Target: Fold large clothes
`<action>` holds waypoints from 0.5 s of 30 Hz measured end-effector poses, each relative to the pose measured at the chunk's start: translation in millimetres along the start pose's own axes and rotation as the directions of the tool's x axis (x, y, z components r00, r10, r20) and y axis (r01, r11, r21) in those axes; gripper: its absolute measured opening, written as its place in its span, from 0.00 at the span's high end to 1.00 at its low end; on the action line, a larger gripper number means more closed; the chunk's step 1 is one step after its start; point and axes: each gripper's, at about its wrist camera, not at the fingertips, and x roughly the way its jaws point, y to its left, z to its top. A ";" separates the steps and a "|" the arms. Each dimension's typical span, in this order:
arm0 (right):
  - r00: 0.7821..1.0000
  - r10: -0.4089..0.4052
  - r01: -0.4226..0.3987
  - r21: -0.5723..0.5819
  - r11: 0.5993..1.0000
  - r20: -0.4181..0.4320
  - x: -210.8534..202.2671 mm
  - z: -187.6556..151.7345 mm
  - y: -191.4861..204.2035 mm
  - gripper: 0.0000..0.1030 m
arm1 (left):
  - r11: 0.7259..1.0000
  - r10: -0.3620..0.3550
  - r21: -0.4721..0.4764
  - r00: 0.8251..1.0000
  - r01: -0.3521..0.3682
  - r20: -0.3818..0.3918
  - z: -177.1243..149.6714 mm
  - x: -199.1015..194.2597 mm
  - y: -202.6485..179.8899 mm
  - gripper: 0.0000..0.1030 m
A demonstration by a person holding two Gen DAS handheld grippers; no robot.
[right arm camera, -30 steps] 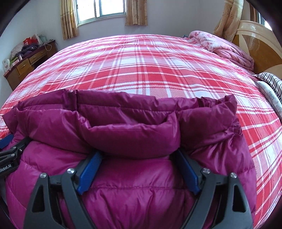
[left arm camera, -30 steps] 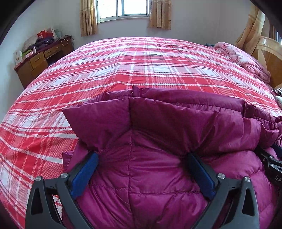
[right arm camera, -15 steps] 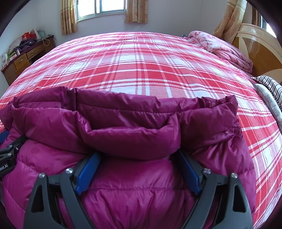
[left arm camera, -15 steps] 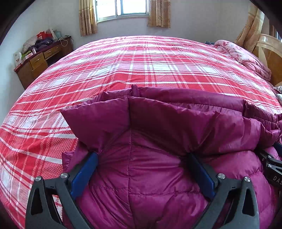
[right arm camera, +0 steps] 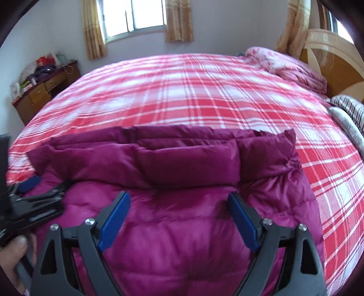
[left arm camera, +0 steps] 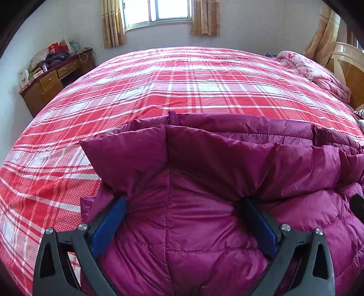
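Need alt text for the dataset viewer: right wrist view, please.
The right gripper, open and empty, hovers over a folded magenta puffer jacket on a red plaid bed. The left gripper lies on the jacket's left edge. A window and wooden desk stand behind.

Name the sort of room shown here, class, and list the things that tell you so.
Most likely a bedroom: a big bed with a headboard, a desk by the wall, and a curtained window.

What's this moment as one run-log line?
jacket: folded on bed | left gripper: open, tips under fold | right gripper: open
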 end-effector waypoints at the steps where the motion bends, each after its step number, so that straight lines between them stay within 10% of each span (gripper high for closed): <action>1: 1.000 0.008 -0.008 -0.010 1.000 -0.002 -0.3 -1.8 5.4 0.13 | 1.000 0.000 0.000 1.000 0.000 0.001 0.1 -0.3 0.0 0.01; 15: 0.995 -0.083 0.078 -0.097 0.992 -0.050 32.5 -14.1 25.7 0.08 | 1.000 0.005 0.002 1.000 -0.005 0.001 -0.3 -0.4 -1.3 0.01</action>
